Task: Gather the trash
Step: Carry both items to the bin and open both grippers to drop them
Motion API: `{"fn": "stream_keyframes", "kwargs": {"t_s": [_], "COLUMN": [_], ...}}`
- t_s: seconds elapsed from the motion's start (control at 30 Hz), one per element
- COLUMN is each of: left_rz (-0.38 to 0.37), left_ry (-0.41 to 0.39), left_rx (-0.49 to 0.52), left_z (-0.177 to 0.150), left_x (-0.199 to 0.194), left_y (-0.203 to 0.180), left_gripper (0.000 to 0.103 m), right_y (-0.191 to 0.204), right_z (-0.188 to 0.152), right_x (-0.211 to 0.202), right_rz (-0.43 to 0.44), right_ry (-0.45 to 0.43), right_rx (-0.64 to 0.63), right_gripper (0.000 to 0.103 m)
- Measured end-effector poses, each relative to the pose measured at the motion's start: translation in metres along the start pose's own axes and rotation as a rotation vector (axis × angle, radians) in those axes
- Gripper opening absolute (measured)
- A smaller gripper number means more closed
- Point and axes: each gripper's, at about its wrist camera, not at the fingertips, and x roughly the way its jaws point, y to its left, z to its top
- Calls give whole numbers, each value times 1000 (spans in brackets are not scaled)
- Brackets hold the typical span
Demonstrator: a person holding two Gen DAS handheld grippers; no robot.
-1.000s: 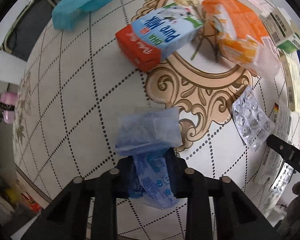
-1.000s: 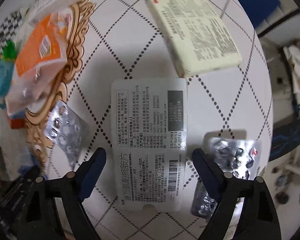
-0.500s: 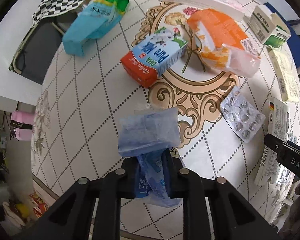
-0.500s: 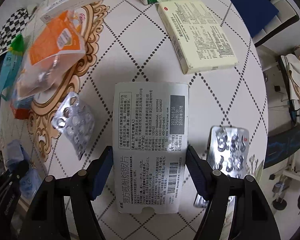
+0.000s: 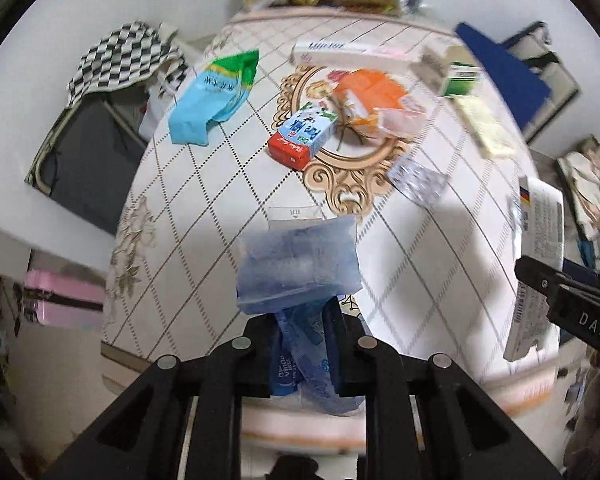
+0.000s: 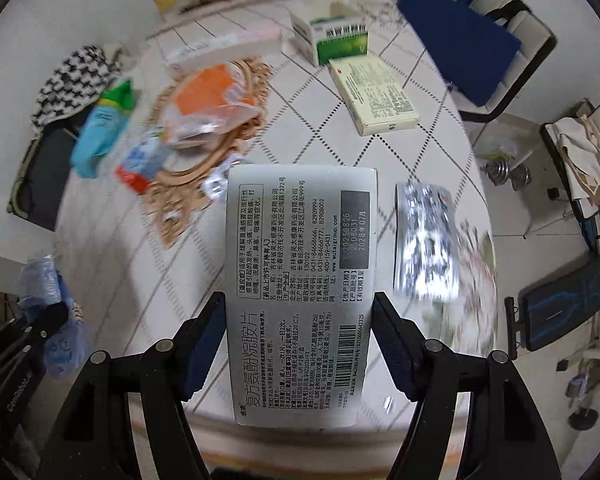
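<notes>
Moved since earlier: both grippers now sit higher over the table (image 5: pixel 204 184) than a second ago, each carrying its item up with it; more of the room shows around the table edge.
Left gripper (image 5: pixel 302 344): jaws nearly together, having just closed a little further, pinched on a blue wrapper (image 5: pixel 298 268); the wrapper's folded end sticks out past the fingertips, its printed tail hangs back between the fingers.
Right gripper (image 6: pixel 298 340): jaws well apart, having just narrowed, with both pads pressed on the long sides of a flat white pill box (image 6: pixel 300 276); the box runs forward beyond the fingertips, printed side up.
Off the table: the box seems clear of the tabletop, though blur makes the gap hard to judge.
Just right of the right fingers: a silver blister pack (image 6: pixel 426 244) lying on the table.
Ahead of the right fingers: a cream box (image 6: pixel 374 94), and beyond it a green-and-white box (image 6: pixel 336 38).
Ahead of the left fingers: a milk carton (image 5: pixel 302 136) on the gold ornament, an orange packet (image 5: pixel 372 100) just beside it, a second blister pack (image 5: pixel 418 180) to the right.
Far left of the left fingers: a teal bag (image 5: pixel 212 98) near the table's edge.
</notes>
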Motion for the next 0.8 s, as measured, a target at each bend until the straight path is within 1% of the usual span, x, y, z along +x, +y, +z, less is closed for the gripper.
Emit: {"fn": "stream_keyframes", "kwargs": {"t_s": [0.03, 0.07, 0.13, 0.2, 0.23, 0.33, 0.37, 0.47, 0.57, 0.63, 0.73, 0.77, 0.8], "left_rz": [-12, -24, -52, -73, -83, -103, -108, -121, -130, -132, -132, -130, -126], "left_ry": [-16, -27, -39, -48, -46, -21, -13, 18, 60, 95, 152, 168, 193], "left_rx": [20, 35, 58, 85, 95, 120, 126, 139, 134, 120, 98, 93, 86], "left_z": [-11, -20, -42, -68, -81, -112, -121, -149, -176, -194, -219, -227, -237], "left_x": [-9, -15, -30, -45, -51, -59, -59, -58, -46, -30, -1, 8, 24], "left_y": [6, 11, 18, 26, 31, 40, 42, 43, 43, 42, 38, 36, 34], "left_gripper": [15, 15, 15, 15, 15, 15, 15, 15, 15, 15, 15, 15, 15], "right_y": [9, 16, 26, 39, 43, 55, 60, 70, 74, 74, 69, 65, 63], "right_z": [-12, -33, -59, -101, -114, -161, -180, -222, -259, -278, -307, -319, -327], "right_x": [-2, -16, -30, -53, -59, -69, -70, -70, -59, -48, -21, -6, 4], "right_rz": [1, 3, 11, 24, 31, 53, 63, 76, 87, 97, 102, 107, 111], "right_ry": [-19, -44, -64, -84, -87, -84, -75, -45, 2, 34, 89, 118, 135], "right_rx": [5, 15, 35, 65, 74, 101, 111, 116, 105, 100, 93, 91, 92], "right_gripper": [73, 73, 73, 73, 73, 73, 73, 73, 73, 73, 73, 73, 73]}}
